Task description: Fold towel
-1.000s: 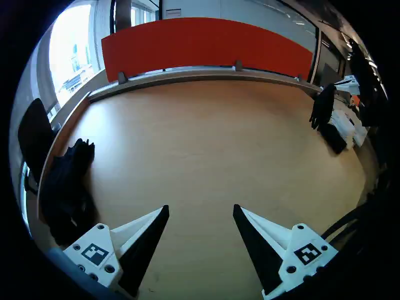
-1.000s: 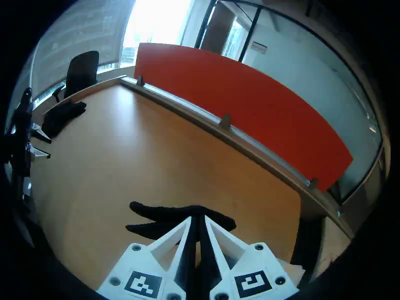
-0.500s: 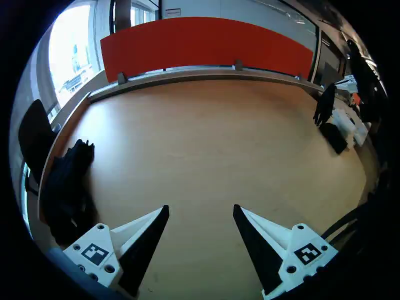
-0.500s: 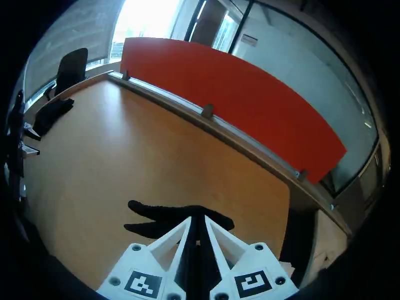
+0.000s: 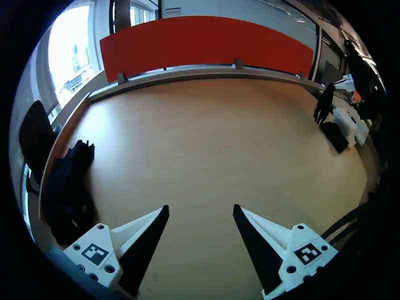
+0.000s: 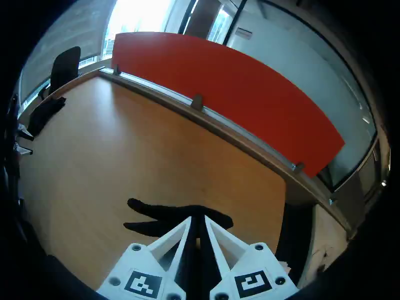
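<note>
Black glove-shaped cloth [image 6: 167,215] hangs pinched in our closed right gripper [image 6: 198,221], left gripper [image 5: 200,207] wide open, empty; next we likely lay it flat on the desk [image 6: 125,150].

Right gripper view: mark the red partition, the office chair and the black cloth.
red partition [image 6: 240,95], right gripper view, panel middle.
office chair [image 6: 66,67], right gripper view, backrest.
black cloth [image 6: 167,215], right gripper view, middle fold.

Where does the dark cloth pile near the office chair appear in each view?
Left gripper view: dark cloth pile at the table's left edge, lower left.
Right gripper view: small, far left, beyond the black cloth in the right gripper.
Shared landmark: red partition along the table's far edge.
</note>
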The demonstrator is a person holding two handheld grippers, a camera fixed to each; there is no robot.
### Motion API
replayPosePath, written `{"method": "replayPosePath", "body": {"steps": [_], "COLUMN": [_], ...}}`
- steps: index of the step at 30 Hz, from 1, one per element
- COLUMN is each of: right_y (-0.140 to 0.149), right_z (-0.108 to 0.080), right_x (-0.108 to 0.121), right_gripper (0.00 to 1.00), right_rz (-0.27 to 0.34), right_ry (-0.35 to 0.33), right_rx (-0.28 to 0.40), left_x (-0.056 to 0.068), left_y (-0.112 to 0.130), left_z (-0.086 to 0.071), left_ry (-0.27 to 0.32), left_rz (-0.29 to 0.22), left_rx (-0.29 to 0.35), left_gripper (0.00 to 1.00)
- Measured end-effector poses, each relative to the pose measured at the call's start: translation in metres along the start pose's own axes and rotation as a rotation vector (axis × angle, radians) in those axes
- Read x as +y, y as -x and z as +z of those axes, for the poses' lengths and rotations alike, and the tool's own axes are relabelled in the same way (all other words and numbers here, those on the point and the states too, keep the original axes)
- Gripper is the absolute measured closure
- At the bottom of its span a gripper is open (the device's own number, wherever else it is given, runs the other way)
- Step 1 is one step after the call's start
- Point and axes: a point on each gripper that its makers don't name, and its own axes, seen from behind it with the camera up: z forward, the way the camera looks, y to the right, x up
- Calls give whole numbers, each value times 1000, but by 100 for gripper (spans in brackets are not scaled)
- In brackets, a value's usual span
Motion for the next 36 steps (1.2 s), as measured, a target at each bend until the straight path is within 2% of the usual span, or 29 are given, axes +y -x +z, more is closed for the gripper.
{"method": "replayPosePath", "body": {"steps": [9,15,21,27,36], "right_y": [6,21,50,92,143], "right_z": [3,-4,-17,-32,-47], "right_x": [4,9,18,26,24], "right_gripper": [96,96,96,96,96], "right_rz": [8,14,43,84,140], "right_ry": [2,12,31,55,68], "right_rx": [-10,-26,-57,-107,-162], "left_x": [3,5,5,7,10], "left_y": [-5,-8,-10,-11,-11], "left_z": [2,3,3,2,2], "left_ry": [1,5,9,15,20], "left_rz": [6,12,17,27,39], "left_rx": [1,2,3,4,3], "left_gripper": [5,5,5,5,5]}}
